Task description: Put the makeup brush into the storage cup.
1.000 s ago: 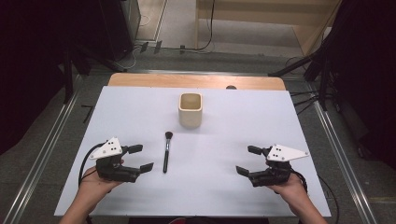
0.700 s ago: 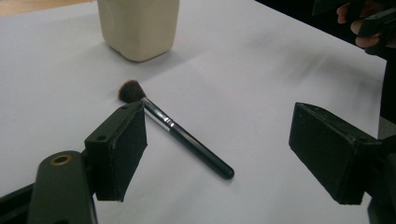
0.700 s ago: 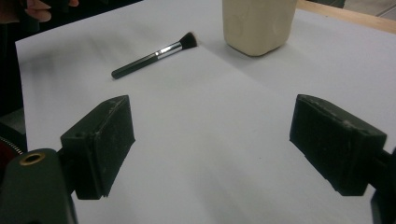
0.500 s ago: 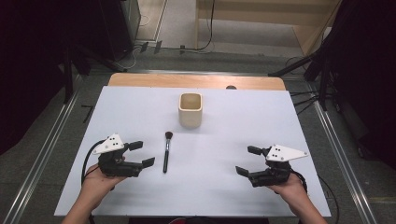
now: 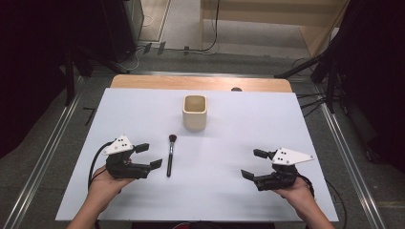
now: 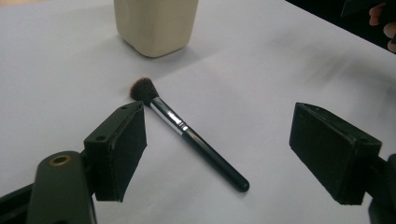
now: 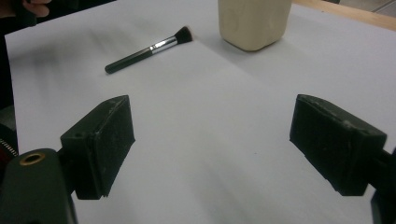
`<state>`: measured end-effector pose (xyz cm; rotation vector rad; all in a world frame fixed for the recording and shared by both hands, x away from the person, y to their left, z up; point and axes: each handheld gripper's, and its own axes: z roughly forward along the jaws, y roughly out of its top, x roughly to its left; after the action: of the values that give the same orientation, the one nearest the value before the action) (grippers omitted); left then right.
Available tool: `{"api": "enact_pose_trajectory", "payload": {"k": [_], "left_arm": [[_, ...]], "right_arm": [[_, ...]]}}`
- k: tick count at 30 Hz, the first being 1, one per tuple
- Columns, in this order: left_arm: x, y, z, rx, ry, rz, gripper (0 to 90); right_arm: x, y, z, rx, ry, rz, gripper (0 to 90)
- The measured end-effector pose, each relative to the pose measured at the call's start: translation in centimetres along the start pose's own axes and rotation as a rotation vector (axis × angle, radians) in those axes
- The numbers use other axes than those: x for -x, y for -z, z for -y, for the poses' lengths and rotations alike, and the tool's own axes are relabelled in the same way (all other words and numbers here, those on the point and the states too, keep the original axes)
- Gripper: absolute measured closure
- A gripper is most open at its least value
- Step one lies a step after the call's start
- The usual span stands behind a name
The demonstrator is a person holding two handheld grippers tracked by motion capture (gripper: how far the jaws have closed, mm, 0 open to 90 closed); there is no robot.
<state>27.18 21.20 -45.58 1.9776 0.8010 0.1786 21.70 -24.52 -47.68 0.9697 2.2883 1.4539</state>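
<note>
A black makeup brush with a silver ferrule and dark bristles lies flat on the white table, its bristles toward a cream square cup. The cup stands upright at the table's middle back. My left gripper is open just left of the brush, which lies between its jaws in the left gripper view. The cup stands beyond the bristles there. My right gripper is open over bare table at the right front, far from the brush and the cup.
The white table has a wooden strip along its far edge. Metal rails run along both sides on the floor, and dark stands and cables sit beyond the table's back corners.
My left gripper has crept right and slightly forward toward the brush. The right gripper, the brush and the cup have not moved.
</note>
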Motion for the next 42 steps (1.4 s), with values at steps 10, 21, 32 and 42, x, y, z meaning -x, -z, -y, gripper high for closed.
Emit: {"api": "enact_pose_trajectory", "payload": {"k": [10, 21, 32, 42], "left_arm": [[-0.1, -0.8, -0.5, -0.033, 0.003, -0.023, 19.1], [-0.1, -1.9, -1.0, -0.076, 0.019, -0.034, 18.1], [-0.1, -3.6, -1.8, -0.104, 0.030, -0.061, 18.4], [-0.1, -5.1, -2.3, -0.092, 0.055, -0.110, 18.6]], "right_arm": [[-0.2, -0.4, 0.2, -0.058, 0.025, 0.006, 14.9], [-0.4, -0.8, 0.4, -0.110, 0.051, -0.003, 14.9], [-0.4, -0.9, 0.5, -0.122, 0.053, 0.001, 14.9], [-0.4, -0.9, 0.5, -0.124, 0.046, 0.004, 14.9]]}}
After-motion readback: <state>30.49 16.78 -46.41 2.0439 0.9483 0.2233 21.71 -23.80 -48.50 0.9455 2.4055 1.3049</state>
